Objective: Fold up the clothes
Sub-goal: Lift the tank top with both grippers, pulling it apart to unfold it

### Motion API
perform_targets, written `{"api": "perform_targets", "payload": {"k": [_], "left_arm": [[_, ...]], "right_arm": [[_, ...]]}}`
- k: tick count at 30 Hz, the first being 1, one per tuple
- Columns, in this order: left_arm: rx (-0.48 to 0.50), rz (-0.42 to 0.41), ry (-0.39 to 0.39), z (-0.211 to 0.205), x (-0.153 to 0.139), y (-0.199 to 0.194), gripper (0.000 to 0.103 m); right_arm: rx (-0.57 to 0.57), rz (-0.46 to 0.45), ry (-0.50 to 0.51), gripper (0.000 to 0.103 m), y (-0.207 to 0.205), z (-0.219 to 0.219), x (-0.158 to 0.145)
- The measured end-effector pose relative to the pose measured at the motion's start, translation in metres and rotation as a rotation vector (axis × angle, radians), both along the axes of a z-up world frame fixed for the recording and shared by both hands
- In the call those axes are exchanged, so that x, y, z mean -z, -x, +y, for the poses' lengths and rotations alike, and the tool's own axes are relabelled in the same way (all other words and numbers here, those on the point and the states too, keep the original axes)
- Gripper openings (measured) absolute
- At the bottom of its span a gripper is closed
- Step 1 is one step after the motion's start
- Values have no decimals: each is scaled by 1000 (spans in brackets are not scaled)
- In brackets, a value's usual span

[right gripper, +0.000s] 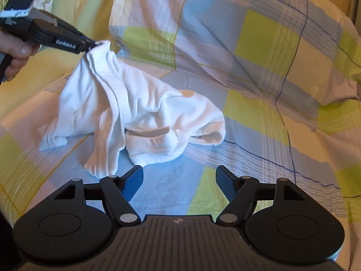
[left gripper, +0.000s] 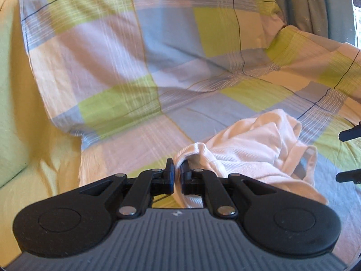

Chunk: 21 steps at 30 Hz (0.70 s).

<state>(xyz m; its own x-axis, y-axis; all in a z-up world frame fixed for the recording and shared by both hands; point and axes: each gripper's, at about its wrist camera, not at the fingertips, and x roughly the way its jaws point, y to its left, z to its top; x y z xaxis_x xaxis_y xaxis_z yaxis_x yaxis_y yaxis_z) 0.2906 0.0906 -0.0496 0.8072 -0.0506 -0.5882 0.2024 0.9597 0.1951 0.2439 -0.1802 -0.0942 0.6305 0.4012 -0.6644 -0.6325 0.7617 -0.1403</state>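
A white ribbed garment lies crumpled on a checked bedsheet. My left gripper is shut on an edge of the garment and lifts that part off the bed; it also shows in the right wrist view at the upper left, pinching the cloth's top. My right gripper is open and empty, hovering just in front of the garment's near edge. Its fingertips show at the right edge of the left wrist view.
A pillow in the same checked fabric lies behind the garment. A second pillow shows in the right wrist view. A plain green-yellow sheet lies at the left. Grey curtains hang at the far right.
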Motion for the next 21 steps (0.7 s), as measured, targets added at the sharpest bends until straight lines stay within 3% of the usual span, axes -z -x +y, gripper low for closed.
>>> {"api": "perform_targets", "payload": {"k": [3,6,10,11,13,15,16,17,21], "left_arm": [[32,34,-35,4,15,10,11],[79,7,-151,-1,23,24,45],[249,-91,-245,-14,11,55,47],[311,-110,-257,-20,7,64,48],[396,-142,-284,-35,3,77,63],[440,-177,-320,-47,1,88,65],[441,-190,-336,-52,1,91,65],[442,-202,-346,-55,0,94,65],[520,-192,-320,-72,3,110,65]], "right_arm": [[-71,64,-64,72,0,10,-1],[-148,120,-83,72,6,25,5],[-172,181,-102,57,8,37,12],[-172,188,-105,47,9,38,13],[-171,203,-120,35,9,37,14],[-167,220,-128,26,8,37,14],[-159,223,-131,10,7,36,13],[-149,229,-141,5,7,35,12],[-92,284,-287,4,-1,15,-5]]}}
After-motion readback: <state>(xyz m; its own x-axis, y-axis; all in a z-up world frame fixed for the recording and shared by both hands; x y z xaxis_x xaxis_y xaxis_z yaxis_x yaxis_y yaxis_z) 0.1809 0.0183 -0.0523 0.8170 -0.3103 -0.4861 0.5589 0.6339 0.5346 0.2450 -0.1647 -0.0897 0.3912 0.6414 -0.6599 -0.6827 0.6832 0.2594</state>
